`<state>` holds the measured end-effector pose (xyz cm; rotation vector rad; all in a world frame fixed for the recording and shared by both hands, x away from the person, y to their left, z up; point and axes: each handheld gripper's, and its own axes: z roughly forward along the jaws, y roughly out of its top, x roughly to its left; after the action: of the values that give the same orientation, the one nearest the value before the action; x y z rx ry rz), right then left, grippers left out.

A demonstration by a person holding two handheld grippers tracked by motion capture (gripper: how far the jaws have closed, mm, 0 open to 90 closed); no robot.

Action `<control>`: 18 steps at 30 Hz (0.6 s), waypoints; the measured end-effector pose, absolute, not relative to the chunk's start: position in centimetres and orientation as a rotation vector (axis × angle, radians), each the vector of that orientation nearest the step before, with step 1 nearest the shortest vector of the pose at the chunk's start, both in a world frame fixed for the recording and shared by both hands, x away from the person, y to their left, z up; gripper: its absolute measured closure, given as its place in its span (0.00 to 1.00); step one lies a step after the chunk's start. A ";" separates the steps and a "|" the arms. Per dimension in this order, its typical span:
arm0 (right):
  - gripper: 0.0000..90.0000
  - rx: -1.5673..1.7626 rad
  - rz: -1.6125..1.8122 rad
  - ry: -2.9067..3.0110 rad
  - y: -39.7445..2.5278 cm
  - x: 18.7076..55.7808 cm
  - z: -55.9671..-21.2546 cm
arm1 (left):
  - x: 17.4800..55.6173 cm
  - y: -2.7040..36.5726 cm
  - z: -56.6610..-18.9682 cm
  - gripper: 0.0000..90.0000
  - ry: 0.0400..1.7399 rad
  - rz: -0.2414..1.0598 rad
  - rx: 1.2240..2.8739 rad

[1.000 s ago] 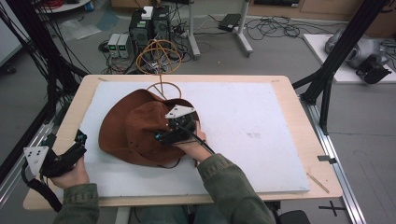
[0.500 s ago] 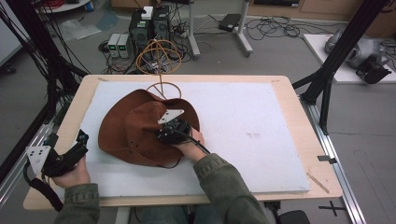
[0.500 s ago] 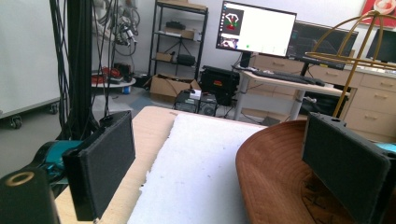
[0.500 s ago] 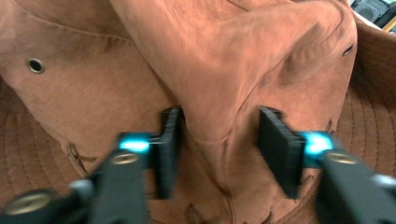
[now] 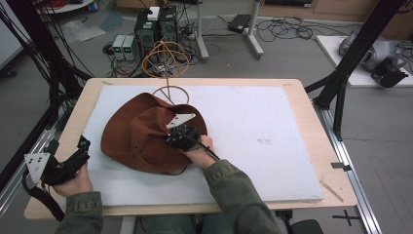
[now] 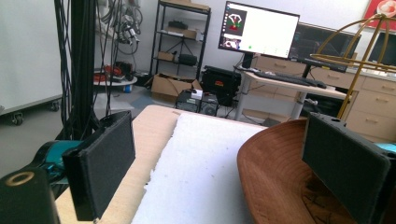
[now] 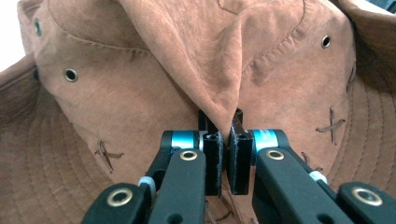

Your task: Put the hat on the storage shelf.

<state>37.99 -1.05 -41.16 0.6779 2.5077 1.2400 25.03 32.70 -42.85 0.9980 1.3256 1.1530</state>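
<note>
A brown suede hat [image 5: 141, 136] lies on the white foam mat [image 5: 263, 126] that covers the wooden table [image 5: 311, 112], toward the mat's left half, with a tan cord [image 5: 168, 95] looping from it toward the far edge. The right gripper [image 5: 174, 139] rests on the hat's crown, held by the person's right hand [image 5: 199, 152], with its grey plate uppermost. In the right gripper view, the jaws are clenched on a raised fold of the crown fabric [image 7: 219, 88]: the fold descends between the two black pads [image 7: 212, 161] and is pinched there, the pads nearly touching. Metal eyelets [image 7: 71, 74] and cross-stitch marks [image 7: 330, 125] sit to either side of the pinched fold, and the stitched brim [image 7: 42, 186] spreads below and around the jaws. The left gripper [image 5: 78, 151] is held by the left hand [image 5: 73, 183] near the table's front left corner, apart from the hat. In the left gripper view its jaws stand wide apart and released, with nothing between them; the hat's brim [image 6: 275, 177] lies ahead, partly behind the right-hand pad [image 6: 345, 163], while the mat edge runs between the two pads.
</note>
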 end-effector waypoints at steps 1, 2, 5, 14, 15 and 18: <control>0.98 0.685 1.240 2.509 -1.0 37.9 -41.1 | 25.0 32.7 -42.9 0.11 1.327 1.153 0.994; 0.98 0.681 1.240 2.501 -1.0 37.8 -41.1 | 25.0 32.8 -42.9 0.11 1.330 1.155 0.994; 0.98 0.682 1.249 2.485 -1.0 37.5 -41.2 | 25.0 32.9 -42.9 0.11 1.330 1.155 0.988; 0.98 0.686 1.319 2.479 -1.9 37.2 -41.3 | 24.9 33.2 -43.1 0.11 1.345 1.158 0.984; 0.98 0.686 1.319 2.479 -1.9 37.2 -41.3 | 24.9 33.3 -43.1 0.11 1.347 1.159 0.983; 0.98 0.661 1.336 2.472 -2.3 36.8 -41.0 | 25.0 33.4 -43.2 0.11 1.353 1.157 0.984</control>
<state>36.79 -2.30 -41.03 0.6606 2.4718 1.3363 24.97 33.37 -43.20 0.9842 1.3533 1.1571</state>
